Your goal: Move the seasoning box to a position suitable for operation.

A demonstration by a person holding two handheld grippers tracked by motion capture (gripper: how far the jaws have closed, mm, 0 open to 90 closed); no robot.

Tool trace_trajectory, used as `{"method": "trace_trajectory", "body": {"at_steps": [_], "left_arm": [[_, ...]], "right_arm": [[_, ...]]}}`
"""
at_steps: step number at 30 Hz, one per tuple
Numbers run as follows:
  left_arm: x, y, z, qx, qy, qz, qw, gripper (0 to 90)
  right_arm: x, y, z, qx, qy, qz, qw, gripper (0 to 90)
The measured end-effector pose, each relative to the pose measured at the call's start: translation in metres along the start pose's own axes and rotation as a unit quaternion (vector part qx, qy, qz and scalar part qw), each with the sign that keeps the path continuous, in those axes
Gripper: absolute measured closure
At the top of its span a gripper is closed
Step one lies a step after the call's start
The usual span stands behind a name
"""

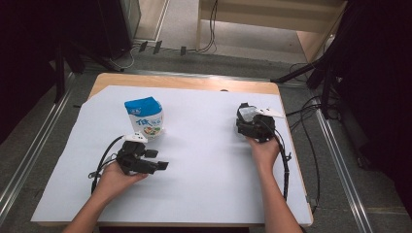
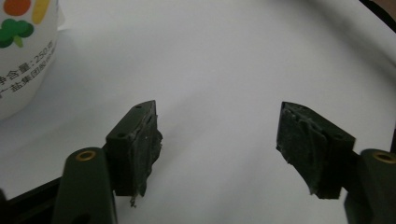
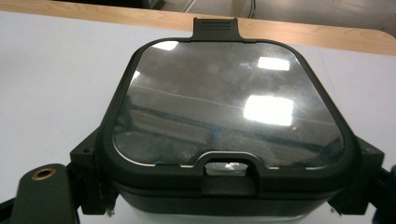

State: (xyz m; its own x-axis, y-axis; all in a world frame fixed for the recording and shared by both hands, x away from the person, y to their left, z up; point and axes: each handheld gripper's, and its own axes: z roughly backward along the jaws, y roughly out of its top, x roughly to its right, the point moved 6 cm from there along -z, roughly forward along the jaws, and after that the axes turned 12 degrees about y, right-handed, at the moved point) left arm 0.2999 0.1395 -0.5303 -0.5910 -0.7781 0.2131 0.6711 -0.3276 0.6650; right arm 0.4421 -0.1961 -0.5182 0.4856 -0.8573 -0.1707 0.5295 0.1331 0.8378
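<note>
A blue-and-white carton [image 1: 145, 118] printed with vegetables stands on the white sheet [image 1: 209, 165] at the left; its lower corner shows as the carton [image 2: 21, 56] in the left gripper view. My left gripper [image 1: 158, 159] lies just in front of it, pointing right. Its jaws stand open over bare sheet, left gripper [image 2: 218, 137] with nothing between the pads. At the right, my right gripper [image 1: 252, 124] is shut on a black-rimmed box with a clear lid [image 1: 247, 114]. In the right gripper view the box [image 3: 229, 102] sits between the two pads of the right gripper [image 3: 229, 184], its tab pointing to the far table edge.
The white sheet covers most of the wooden table [image 1: 184, 81]. A cable [image 1: 284, 165] trails from the right gripper along the table's right side. Black stands [image 1: 316, 73] and loose cables are on the floor beyond the far edge.
</note>
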Motion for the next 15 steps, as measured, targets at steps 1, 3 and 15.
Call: {"method": "trace_trajectory", "body": {"at_steps": [1, 3, 15], "left_arm": [[0.001, 0.0, 0.0, -0.004, -0.004, -0.003, 1.0, 38.5], [0.002, 0.001, -0.002, -0.007, 0.0, -0.008, 0.9999, 40.7], [-0.002, 0.01, -0.003, 0.009, 0.008, -0.006, 0.9999, 46.1]], "right_arm": [[-0.002, 0.0, 0.002, 0.001, 0.003, 0.0, 1.0, 16.1], [-0.008, -0.001, 0.006, 0.001, 0.014, 0.006, 0.9999, 16.2], [-0.053, -0.007, 0.019, 0.005, 0.076, 0.027, 0.9968, 16.4]]}}
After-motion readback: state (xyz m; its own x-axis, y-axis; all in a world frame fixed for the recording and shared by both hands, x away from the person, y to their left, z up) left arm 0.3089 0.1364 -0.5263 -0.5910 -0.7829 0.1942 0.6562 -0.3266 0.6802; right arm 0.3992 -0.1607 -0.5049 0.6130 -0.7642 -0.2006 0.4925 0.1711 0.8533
